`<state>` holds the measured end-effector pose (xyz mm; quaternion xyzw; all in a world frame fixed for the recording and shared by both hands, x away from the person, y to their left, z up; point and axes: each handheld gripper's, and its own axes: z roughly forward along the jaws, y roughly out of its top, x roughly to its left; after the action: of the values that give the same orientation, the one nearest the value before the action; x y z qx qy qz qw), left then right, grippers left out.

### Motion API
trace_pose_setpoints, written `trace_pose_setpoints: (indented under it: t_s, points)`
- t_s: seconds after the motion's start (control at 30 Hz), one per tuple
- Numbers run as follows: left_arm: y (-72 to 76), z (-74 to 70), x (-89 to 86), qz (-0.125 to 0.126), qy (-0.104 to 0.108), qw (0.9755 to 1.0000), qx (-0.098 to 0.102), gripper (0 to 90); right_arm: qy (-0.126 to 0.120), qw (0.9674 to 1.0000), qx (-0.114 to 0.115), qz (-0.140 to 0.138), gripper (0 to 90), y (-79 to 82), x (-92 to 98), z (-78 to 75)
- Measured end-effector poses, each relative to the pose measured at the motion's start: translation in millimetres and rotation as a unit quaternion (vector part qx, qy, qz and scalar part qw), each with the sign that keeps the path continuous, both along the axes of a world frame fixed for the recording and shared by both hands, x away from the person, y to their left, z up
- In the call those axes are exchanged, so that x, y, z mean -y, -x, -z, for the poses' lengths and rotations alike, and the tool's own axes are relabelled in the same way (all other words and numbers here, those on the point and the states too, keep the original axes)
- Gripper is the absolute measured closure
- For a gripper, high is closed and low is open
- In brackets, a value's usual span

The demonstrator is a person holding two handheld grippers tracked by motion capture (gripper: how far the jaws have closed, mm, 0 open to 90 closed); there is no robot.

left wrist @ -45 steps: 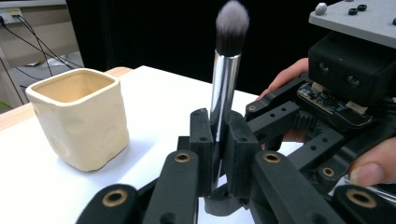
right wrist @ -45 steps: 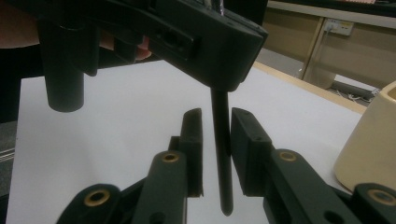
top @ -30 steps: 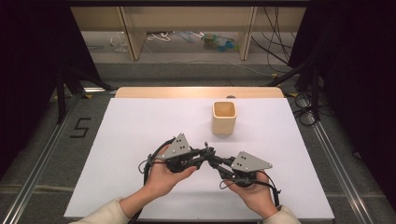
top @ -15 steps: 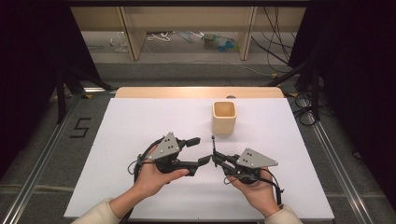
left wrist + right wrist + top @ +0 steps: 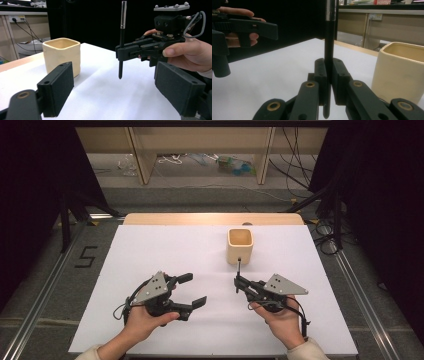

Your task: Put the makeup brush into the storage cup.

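A black pen (image 5: 238,267) stands upright above the white table (image 5: 170,250), and my right gripper (image 5: 237,283) is shut on its lower shaft. The right gripper view shows the pen (image 5: 329,37) pinched between the two pads (image 5: 320,75). A cream square cup (image 5: 240,246) stands just beyond the pen, and it appears at the right in that view as the cup (image 5: 399,72). My left gripper (image 5: 195,289) sits to the left of the pen. Its jaws have just been opening and nothing is between them. In the left gripper view the pen (image 5: 122,45) and the right gripper (image 5: 122,53) are ahead, beyond the wide-spread left gripper (image 5: 118,95).
The table's wooden far edge (image 5: 210,218) lies behind the cup (image 5: 62,55). Cables and clutter lie on the floor beyond it. Metal rails (image 5: 35,305) run along both sides of the table. Dark curtains hang at left and right.
The left gripper has let go of the pen, opened wide and moved left, away from the right gripper. The right gripper still holds the pen upright, nearly in place.
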<state>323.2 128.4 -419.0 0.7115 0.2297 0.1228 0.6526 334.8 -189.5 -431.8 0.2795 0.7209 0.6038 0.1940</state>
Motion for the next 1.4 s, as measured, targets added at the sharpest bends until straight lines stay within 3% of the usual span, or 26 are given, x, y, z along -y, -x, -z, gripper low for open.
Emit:
trace_pose_setpoints:
  t_s: [0.13,0.3,0.57,0.93,1.23,1.4]
  points:
    - [4.0,1.7,-6.9,-0.004,-0.002,1.0,0.006,15.2,0.006,1.0,-0.002,-0.002,84.2,-0.1,2.2,-1.7]
    - [9.4,4.1,-16.6,-0.002,0.005,0.9999,0.009,12.2,-0.013,0.9998,0.007,0.009,84.2,-1.9,3.6,-1.8]
    - [15.2,7.2,-31.6,-0.017,0.021,0.9996,0.008,10.0,-0.008,0.9999,0.01,0.01,84.2,-2.9,5.7,-2.6]
    - [20.8,13.1,-51.5,-0.036,0.013,0.9991,0.015,10.2,-0.004,0.9998,0.01,0.02,84.2,-4.6,11.0,-5.9]
    - [23.7,14.4,-66.2,-0.051,0.019,0.9984,0.016,10.0,-0.016,0.999,0.022,0.035,84.2,-10.9,17.8,-9.0]
    - [24.9,16.7,-71.7,-0.059,0.02,0.9979,0.017,9.9,-0.008,0.9988,0.022,0.043,84.2,-12.8,21.3,-11.6]
